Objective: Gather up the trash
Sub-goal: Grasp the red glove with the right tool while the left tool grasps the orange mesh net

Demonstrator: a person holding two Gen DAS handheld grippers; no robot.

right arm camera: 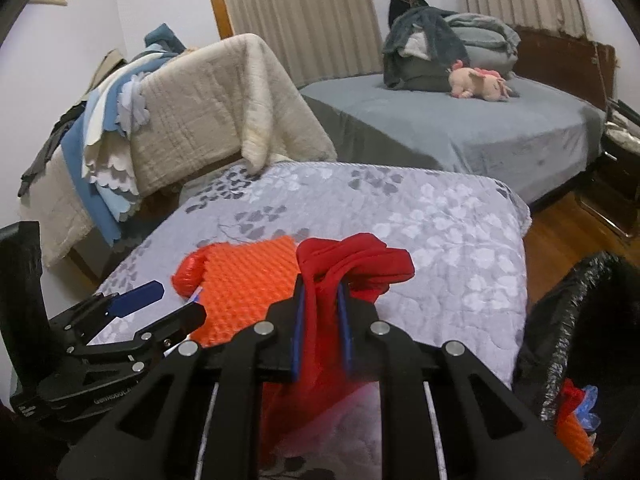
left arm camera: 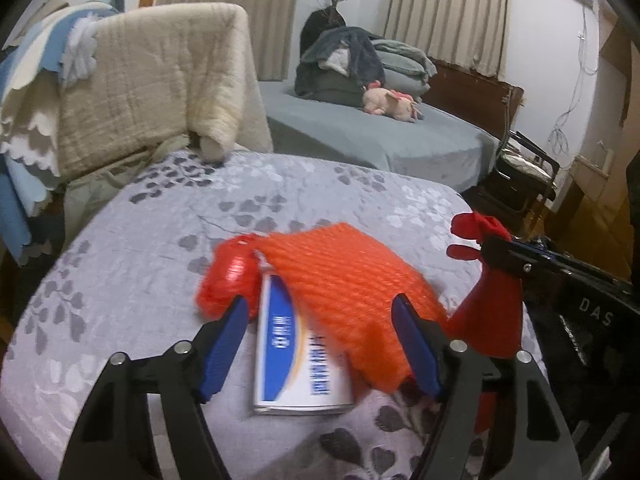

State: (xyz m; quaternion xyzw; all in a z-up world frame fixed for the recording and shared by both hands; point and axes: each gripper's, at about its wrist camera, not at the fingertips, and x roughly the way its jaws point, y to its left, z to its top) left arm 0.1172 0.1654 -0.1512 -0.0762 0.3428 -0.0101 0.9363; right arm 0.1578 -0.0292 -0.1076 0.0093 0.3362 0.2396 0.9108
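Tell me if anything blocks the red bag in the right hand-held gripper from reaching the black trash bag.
Nothing visible does. The right hand-held gripper is shut on the red bag above the bed's near edge, and the black trash bag gapes open just to its right, with open space between them.

Left gripper (left arm camera: 320,344) is hanging low over the quilt (left arm camera: 160,232), jaws spread wide. Right gripper (right arm camera: 322,316) is hovering over that quilt's near edge, jaws pinching red fabric (right arm camera: 352,260).
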